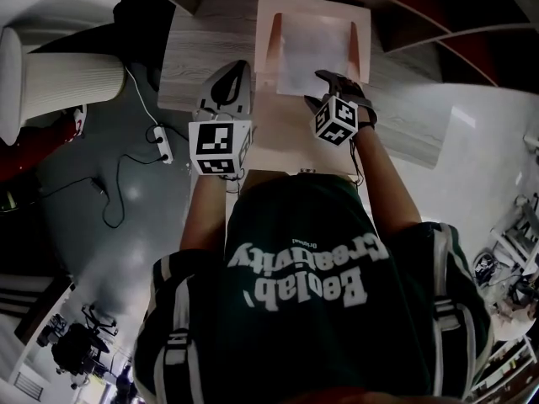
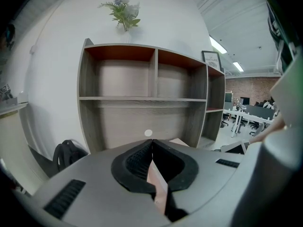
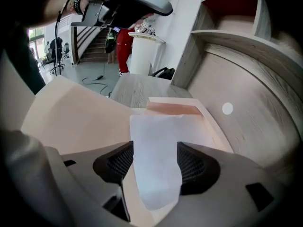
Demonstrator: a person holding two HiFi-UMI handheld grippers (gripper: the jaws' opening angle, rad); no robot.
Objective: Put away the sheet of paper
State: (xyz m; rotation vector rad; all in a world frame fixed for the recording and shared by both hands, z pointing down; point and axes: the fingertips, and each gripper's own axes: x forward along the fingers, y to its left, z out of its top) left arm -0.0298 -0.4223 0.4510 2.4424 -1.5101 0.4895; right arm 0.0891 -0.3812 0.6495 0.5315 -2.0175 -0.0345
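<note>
A white sheet of paper (image 1: 310,57) lies in a shallow beige box file (image 1: 269,11) on the wooden desk. The file's beige lid (image 1: 290,133) hangs open toward me. My left gripper (image 1: 229,78) is at the lid's left edge, and the left gripper view shows it (image 2: 152,143) shut on a thin strip of that beige lid (image 2: 158,186). My right gripper (image 1: 324,91) hovers at the paper's near right corner. In the right gripper view it (image 3: 154,162) stands open. The paper (image 3: 156,141) runs between the pads (image 3: 118,162) without being pressed, with the box file (image 3: 210,124) beyond.
The grey wooden desk (image 1: 202,49) backs onto an empty shelf unit (image 2: 151,98) with a plant (image 2: 124,13) on top. A black backpack (image 2: 66,155) sits at the desk's left. A white ribbed cylinder (image 1: 67,78) and a power strip with cables (image 1: 160,141) are on the floor at left.
</note>
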